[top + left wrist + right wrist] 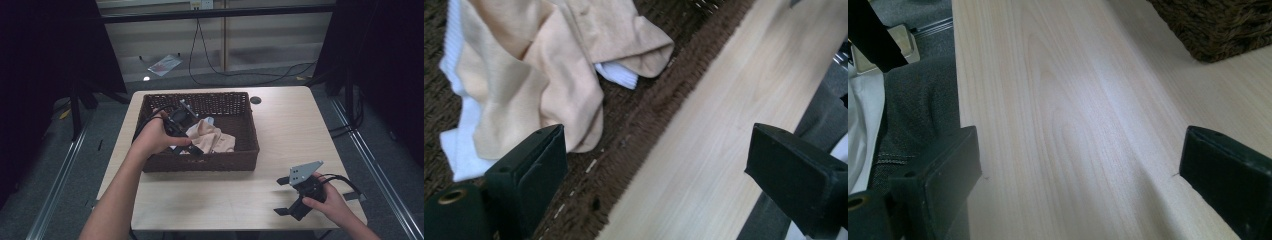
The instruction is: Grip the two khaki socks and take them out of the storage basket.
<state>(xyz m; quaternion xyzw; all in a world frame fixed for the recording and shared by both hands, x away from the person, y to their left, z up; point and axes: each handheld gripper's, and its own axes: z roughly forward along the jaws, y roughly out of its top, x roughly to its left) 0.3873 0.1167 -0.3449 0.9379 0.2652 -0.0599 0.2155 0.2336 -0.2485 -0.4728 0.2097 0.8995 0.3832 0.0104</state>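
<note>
No readable brands or labels anywhere here. Biggest thing is the light wood bench (280,135), with a dark wicker basket (200,164) sitting toward its far-left part, well back from the near edge. Inside the basket there's a crumpled peach cloth (212,137) lying on top of something white (461,160). The left gripper (186,131) hangs inside the basket just beside the cloth, on its left, jaws wide apart and holding nothing; from its own view the cloth sits just past the left jaw. The right gripper (284,196) is down at the near-right corner of the bench, also spread wide and empty, well apart from the basket.
</note>
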